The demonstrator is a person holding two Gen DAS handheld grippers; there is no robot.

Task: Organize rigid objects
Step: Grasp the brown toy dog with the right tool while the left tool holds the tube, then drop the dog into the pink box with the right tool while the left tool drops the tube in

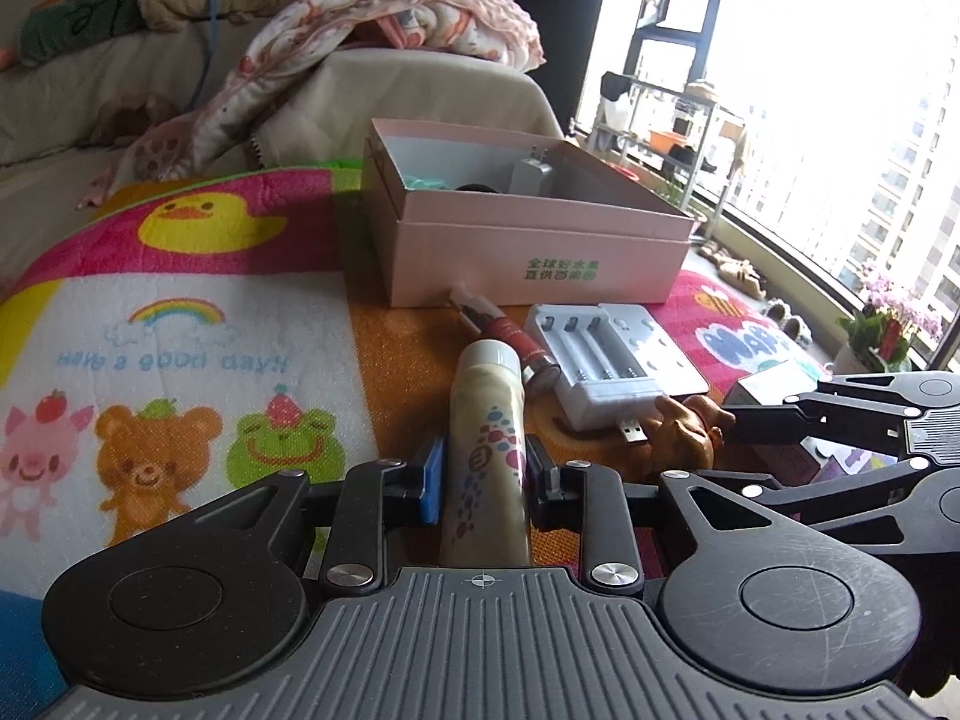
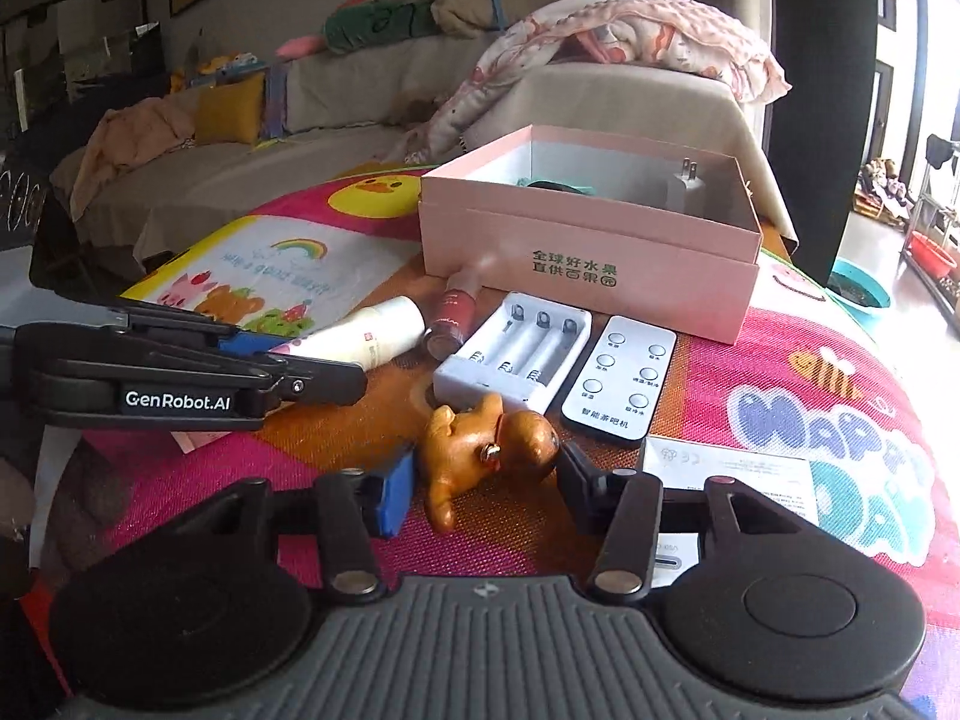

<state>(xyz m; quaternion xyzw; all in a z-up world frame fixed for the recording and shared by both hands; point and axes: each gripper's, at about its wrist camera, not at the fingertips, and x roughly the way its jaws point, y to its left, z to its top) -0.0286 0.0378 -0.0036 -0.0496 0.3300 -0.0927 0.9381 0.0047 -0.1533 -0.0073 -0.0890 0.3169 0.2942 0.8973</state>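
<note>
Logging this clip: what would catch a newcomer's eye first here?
The left tongs are closed around a cream bottle lying on the bright cartoon mat. The right tongs are open around a brown dog figurine. Behind them stands an open pink box, with a white battery charger in front of it.

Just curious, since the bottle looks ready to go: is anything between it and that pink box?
Yes. The cream bottle in the left claw points toward the pink box, and a red tube lies on the mat between them, beside the white battery charger. Lifting over them should avoid both.
</note>
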